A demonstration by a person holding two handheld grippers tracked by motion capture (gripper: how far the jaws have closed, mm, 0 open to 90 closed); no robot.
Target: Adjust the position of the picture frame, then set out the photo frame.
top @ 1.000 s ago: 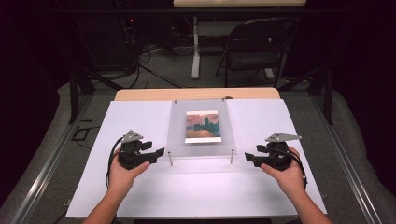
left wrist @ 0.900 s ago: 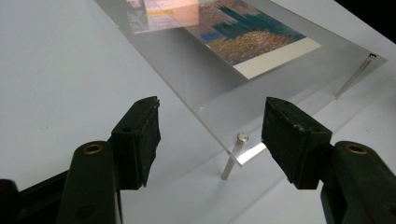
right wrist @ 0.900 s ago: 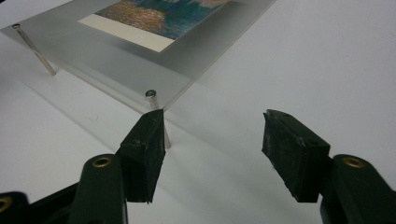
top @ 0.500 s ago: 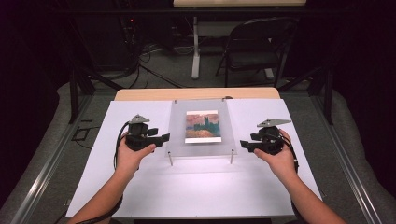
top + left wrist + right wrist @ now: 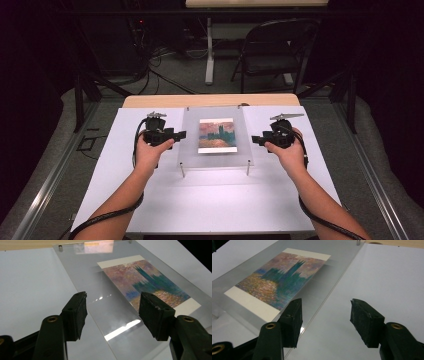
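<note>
We hold the left claw (image 5: pixel 176 134) at nine o'clock of the clear panel (image 5: pixel 190 150), its jaws spread wide and straddling that edge without touching, which reads to us as lining up for a two-sided lift. The panel stands on short posts (image 5: pixel 182 170) mid-table (image 5: pixel 210 200), its long axis running six to twelve o'clock. On it lies the painted card (image 5: pixel 217 135), upright along the same axis, its white margin toward six. At three o'clock, the right claw (image 5: pixel 259 139) mirrors the left, equally spread, bracketing the opposite edge.
</note>
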